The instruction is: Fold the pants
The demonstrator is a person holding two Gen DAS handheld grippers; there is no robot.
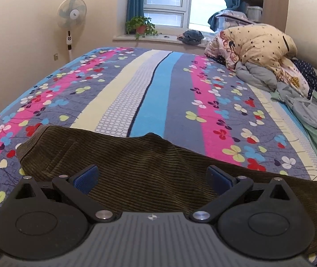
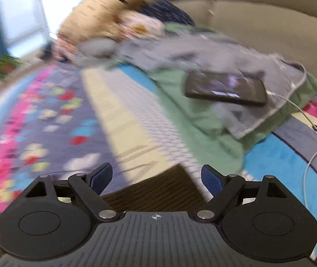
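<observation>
Bed with striped, clover-print bedspread [image 1: 158,84] fills most of the left wrist view, running off toward the window at 12 o'clock. Heap of bedding and a star-print padded jacket [image 1: 263,42] at 2 o'clock near the headboard side. Olive-brown corduroy pants [image 1: 136,162] lie flat on the bedspread at 6 o'clock, spread across the near edge. Standing fan [image 1: 71,15] against the wall at 10 o'clock; potted plant [image 1: 141,26] on the sill at 12. Left gripper [image 1: 153,176] hangs above the pants, jaws spread wide, nothing pinched between the blue pads. Right wrist view is motion-blurred: right gripper [image 2: 156,179] jaws wide apart, empty, a corner of the pants below them. Dark phone [image 2: 226,87] at 1 o'clock on grey cloth, white cable [image 2: 309,162] trailing at 3 o'clock.
</observation>
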